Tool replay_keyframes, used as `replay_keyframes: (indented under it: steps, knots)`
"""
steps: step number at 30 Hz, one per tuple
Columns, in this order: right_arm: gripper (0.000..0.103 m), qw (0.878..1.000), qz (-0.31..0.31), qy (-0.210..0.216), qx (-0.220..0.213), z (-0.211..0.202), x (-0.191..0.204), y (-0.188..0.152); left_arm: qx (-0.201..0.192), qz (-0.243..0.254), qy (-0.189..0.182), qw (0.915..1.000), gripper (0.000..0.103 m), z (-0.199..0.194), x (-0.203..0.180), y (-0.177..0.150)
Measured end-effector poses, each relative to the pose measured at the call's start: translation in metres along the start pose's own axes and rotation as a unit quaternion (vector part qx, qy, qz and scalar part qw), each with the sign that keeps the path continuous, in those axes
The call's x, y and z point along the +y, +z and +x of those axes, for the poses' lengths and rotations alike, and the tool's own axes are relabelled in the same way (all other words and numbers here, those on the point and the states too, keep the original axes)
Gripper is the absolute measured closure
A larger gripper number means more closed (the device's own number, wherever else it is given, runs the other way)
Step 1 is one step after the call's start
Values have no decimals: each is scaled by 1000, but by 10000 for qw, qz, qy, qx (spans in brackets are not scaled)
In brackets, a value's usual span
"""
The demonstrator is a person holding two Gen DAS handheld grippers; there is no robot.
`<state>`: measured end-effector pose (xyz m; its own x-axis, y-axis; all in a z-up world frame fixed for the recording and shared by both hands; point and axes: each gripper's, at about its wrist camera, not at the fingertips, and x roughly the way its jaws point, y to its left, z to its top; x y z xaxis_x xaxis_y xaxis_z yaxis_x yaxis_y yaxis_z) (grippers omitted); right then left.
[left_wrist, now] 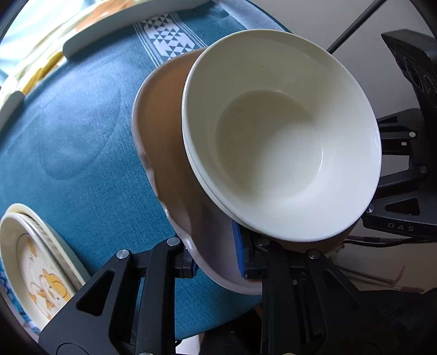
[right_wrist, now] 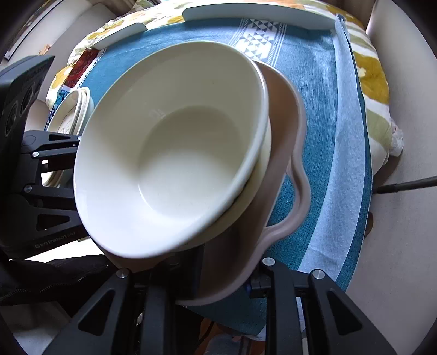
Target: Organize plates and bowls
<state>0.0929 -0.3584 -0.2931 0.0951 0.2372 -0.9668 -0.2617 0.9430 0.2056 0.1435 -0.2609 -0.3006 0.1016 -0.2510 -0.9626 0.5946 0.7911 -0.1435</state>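
Observation:
A pink wavy-rimmed bowl [left_wrist: 169,153] carries two nested cream bowls [left_wrist: 281,136] and hangs above the blue tablecloth. My left gripper [left_wrist: 217,262] is shut on the pink bowl's rim, its blue pad inside the bowl. In the right wrist view the same pink bowl [right_wrist: 284,169] and cream bowls [right_wrist: 174,153] fill the middle. My right gripper [right_wrist: 226,275] is shut on the opposite rim. The stack sits tilted in both views.
A stack of plates with an orange cartoon print [left_wrist: 41,273] lies at the table's left; it also shows in the right wrist view [right_wrist: 68,114]. Pale trays [left_wrist: 131,21] [right_wrist: 259,16] lie at the far edge. The blue tablecloth [left_wrist: 82,131] covers the round table.

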Motion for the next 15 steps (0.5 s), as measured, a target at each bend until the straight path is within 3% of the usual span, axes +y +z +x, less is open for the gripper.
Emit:
replay_keyframes:
  steps: [4, 6, 15]
  knots:
    - [82, 9998, -159, -37, -73, -4, 12, -6, -159, -100, 167, 9997, 85, -11, -7, -10]
    - [82, 9997, -236, -64, -80, -12, 15, 9, -230, -85, 272, 9993, 85, -22, -7, -13]
    - [82, 9950, -964, -32, -248, -58, 67, 42, -572, -521, 719, 9944, 85, -108, 16, -46]
